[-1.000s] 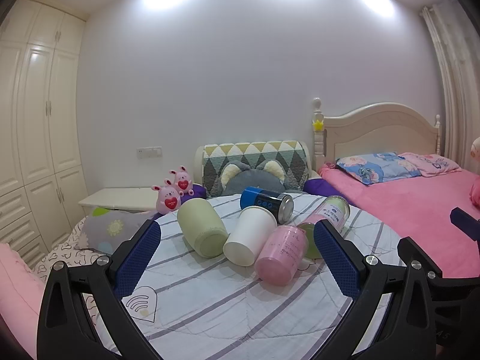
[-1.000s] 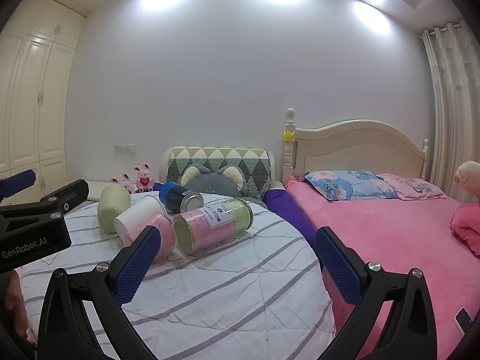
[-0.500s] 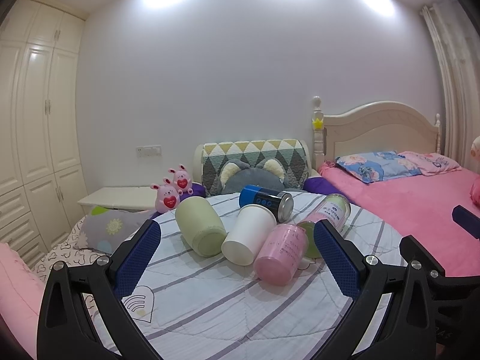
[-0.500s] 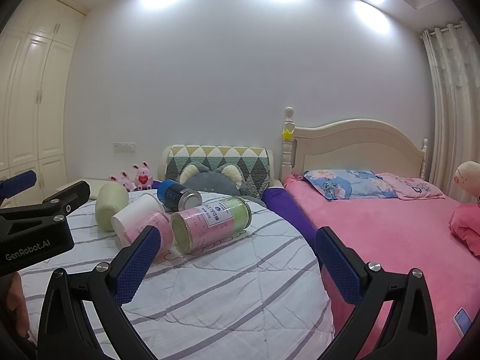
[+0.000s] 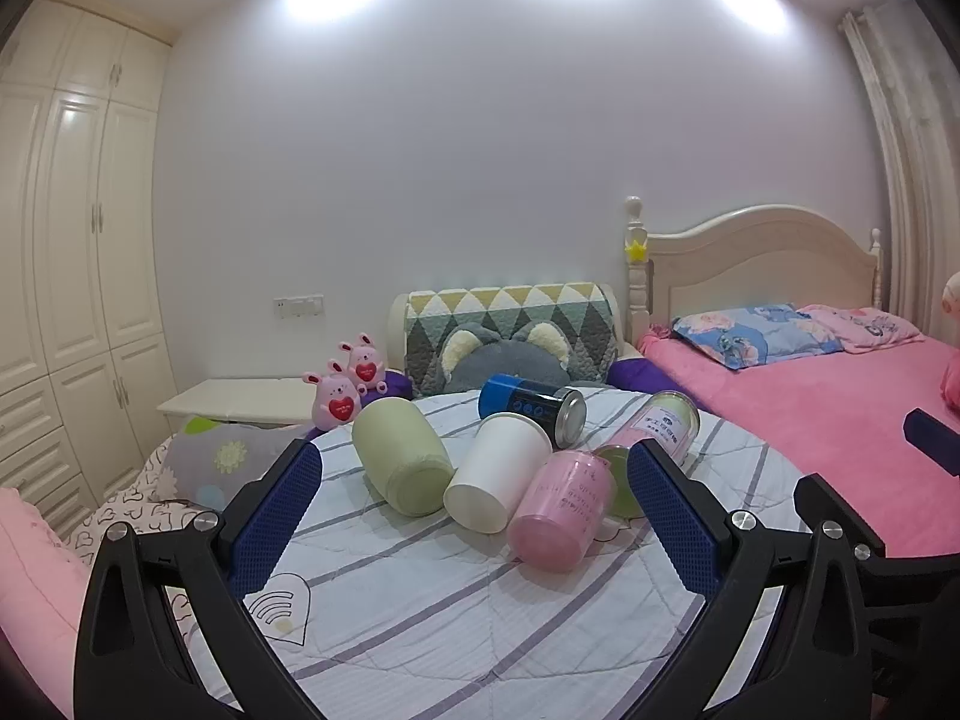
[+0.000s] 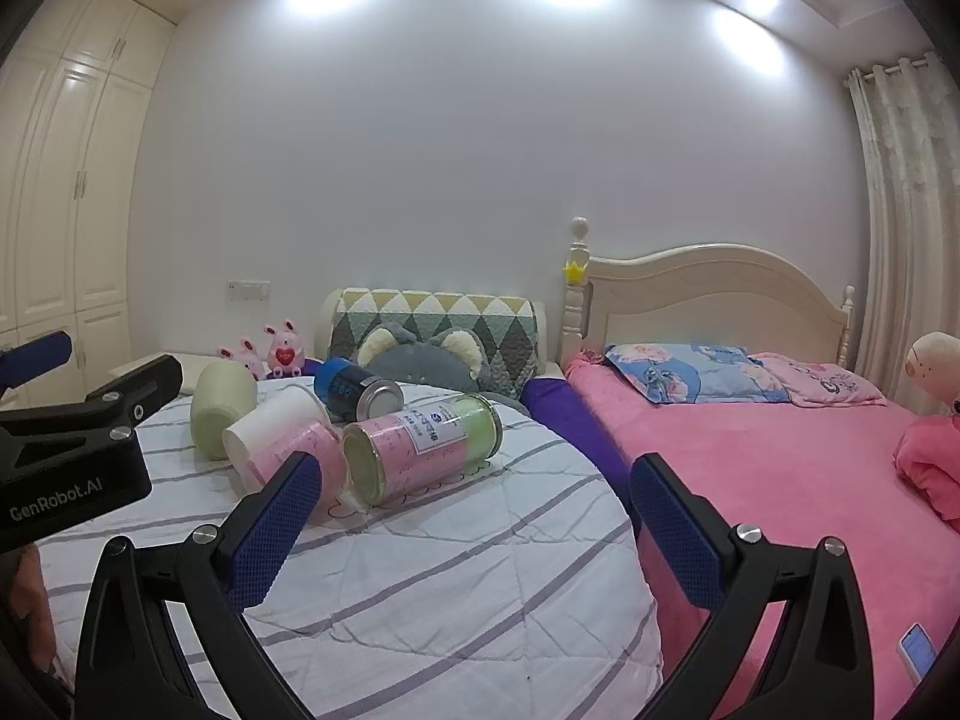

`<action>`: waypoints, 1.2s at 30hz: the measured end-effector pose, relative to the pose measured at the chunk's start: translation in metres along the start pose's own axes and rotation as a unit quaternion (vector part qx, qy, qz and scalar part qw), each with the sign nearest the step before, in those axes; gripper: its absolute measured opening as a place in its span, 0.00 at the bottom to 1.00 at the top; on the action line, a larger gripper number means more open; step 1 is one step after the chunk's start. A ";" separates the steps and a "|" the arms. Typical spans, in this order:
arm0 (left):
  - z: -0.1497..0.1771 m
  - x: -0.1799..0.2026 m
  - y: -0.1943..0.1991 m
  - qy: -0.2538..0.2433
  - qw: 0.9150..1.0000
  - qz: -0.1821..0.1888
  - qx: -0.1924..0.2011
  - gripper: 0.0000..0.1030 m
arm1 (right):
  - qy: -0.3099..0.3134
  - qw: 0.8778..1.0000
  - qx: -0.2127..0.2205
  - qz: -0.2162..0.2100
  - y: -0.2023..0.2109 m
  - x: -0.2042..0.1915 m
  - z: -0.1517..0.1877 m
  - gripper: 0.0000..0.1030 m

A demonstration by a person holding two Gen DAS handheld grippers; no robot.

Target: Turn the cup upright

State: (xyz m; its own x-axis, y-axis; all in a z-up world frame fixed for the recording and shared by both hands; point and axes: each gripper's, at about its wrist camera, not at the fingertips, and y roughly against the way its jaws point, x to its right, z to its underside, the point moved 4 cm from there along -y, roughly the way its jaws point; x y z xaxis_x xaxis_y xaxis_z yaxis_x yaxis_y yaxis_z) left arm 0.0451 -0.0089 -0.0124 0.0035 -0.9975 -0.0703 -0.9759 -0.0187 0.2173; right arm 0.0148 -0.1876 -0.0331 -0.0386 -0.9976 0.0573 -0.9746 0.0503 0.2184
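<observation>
So the cups are all on their sides in a bunch on the round table point(image 5: 420, 618) with the striped white cloth, toward its far half. The white paper cup point(image 5: 497, 481) sits in the middle of the bunch, base pointing at us, mouth aimed away. Left of it is the pale green cup point(image 5: 401, 456), also base toward us and just beside it. On the right the pink cup point(image 5: 564, 510) lies touching the white one, and it's the nearest of the lot. Behind those, the blue can point(image 5: 531, 408) lies crosswise with its metal end facing right. Furthest right is the clear jar point(image 5: 654, 438) with pink and green stuff inside and a label on it; from the right wrist view the jar point(image 6: 423, 447) is the closest thing, green lid end toward us, with the pink cup point(image 6: 300, 456) tucked against its left.

Our left gripper point(image 5: 474, 519) hovers over the near part of the table, jaws spread wide with nothing between them, the bunch of cups framed in the gap but well ahead of the tips. Our right gripper point(image 6: 474, 525) is off to the right, over the table's right edge, jaws wide apart too and holding nothing.

Further out: two pink bunny toys point(image 5: 348, 384) behind the green cup, a grey bear cushion point(image 5: 510, 354) against a triangle-pattern quilt, a pink bed point(image 6: 780, 462) on the right, white wardrobes point(image 5: 66, 240) on the left
</observation>
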 end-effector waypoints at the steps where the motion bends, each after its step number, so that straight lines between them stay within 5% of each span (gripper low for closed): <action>1: 0.000 0.000 0.000 0.000 1.000 0.000 0.000 1.00 | 0.000 1.000 0.001 0.001 0.001 0.000 -0.001 1.00; 22: -0.003 0.004 0.003 -0.011 1.000 0.001 -0.007 1.00 | -0.002 1.000 -0.007 -0.001 0.002 0.003 -0.001 1.00; 36: 0.004 0.022 -0.003 -0.026 0.997 0.006 -0.066 1.00 | 0.002 0.997 -0.081 -0.007 -0.014 0.012 0.006 1.00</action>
State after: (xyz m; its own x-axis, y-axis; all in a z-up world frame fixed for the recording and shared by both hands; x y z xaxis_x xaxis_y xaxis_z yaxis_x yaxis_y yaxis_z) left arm 0.0472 -0.0308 -0.0183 -0.0224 -0.9930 -0.1157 -0.9386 -0.0190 0.3446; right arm 0.0268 -0.2008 -0.0416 -0.0244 -0.9980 0.0576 -0.9267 0.0442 0.3732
